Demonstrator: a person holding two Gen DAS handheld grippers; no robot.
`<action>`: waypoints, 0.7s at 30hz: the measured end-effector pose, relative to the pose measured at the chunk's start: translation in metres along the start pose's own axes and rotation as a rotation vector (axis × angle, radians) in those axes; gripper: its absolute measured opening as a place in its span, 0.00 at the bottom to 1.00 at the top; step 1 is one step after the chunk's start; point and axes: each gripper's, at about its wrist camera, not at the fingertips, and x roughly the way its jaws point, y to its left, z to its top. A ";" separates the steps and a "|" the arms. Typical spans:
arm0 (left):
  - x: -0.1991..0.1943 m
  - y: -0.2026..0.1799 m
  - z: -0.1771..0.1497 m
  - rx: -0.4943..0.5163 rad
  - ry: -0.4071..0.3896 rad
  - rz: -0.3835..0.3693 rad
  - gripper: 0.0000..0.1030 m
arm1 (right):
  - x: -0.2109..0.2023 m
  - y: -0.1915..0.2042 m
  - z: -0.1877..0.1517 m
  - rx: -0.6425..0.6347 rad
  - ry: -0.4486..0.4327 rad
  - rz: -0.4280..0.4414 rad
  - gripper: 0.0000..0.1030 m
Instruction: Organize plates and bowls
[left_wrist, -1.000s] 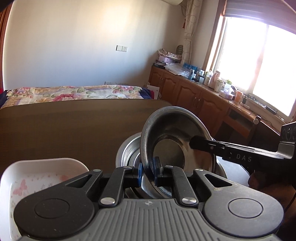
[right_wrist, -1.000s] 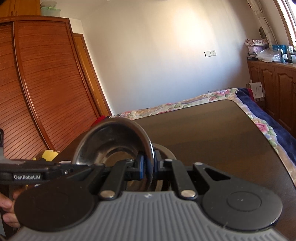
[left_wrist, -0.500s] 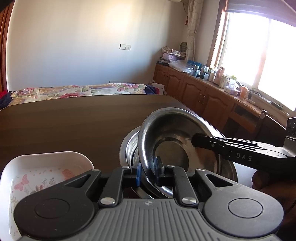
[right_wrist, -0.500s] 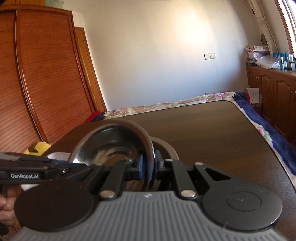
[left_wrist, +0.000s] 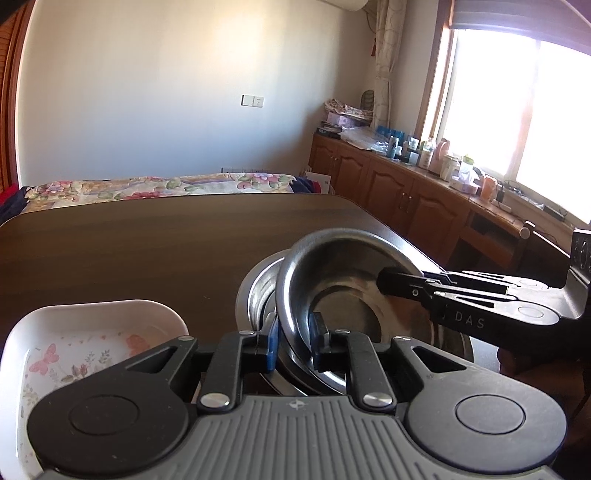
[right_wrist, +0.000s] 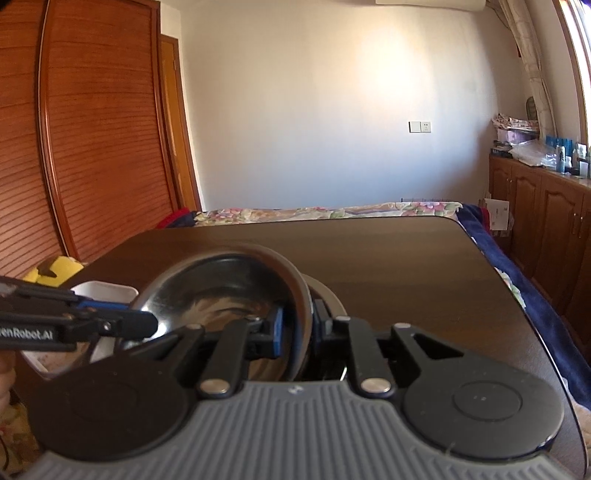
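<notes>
Right gripper (right_wrist: 298, 330) pinches the steel bowl's (right_wrist: 221, 288) rim, bowl tilted over a second bowl (right_wrist: 325, 295); left gripper (right_wrist: 144, 323) bites the opposite rim.

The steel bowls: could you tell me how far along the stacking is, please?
Done: nothing fully nested yet. In hand: the upper steel bowl, tilted, is gripped at opposite rims by the left gripper and right gripper, above the lower steel bowl. Left: seating it; the white floral dish sits apart.
</notes>
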 end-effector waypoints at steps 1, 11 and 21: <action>-0.001 0.002 -0.001 -0.013 0.000 -0.004 0.17 | 0.000 0.001 0.000 -0.010 0.005 0.002 0.18; -0.019 -0.001 -0.004 -0.035 -0.072 0.039 0.17 | -0.001 0.011 0.006 -0.114 0.020 -0.026 0.20; -0.022 -0.008 -0.009 -0.003 -0.142 0.111 0.57 | -0.023 0.015 0.001 -0.116 -0.092 -0.066 0.40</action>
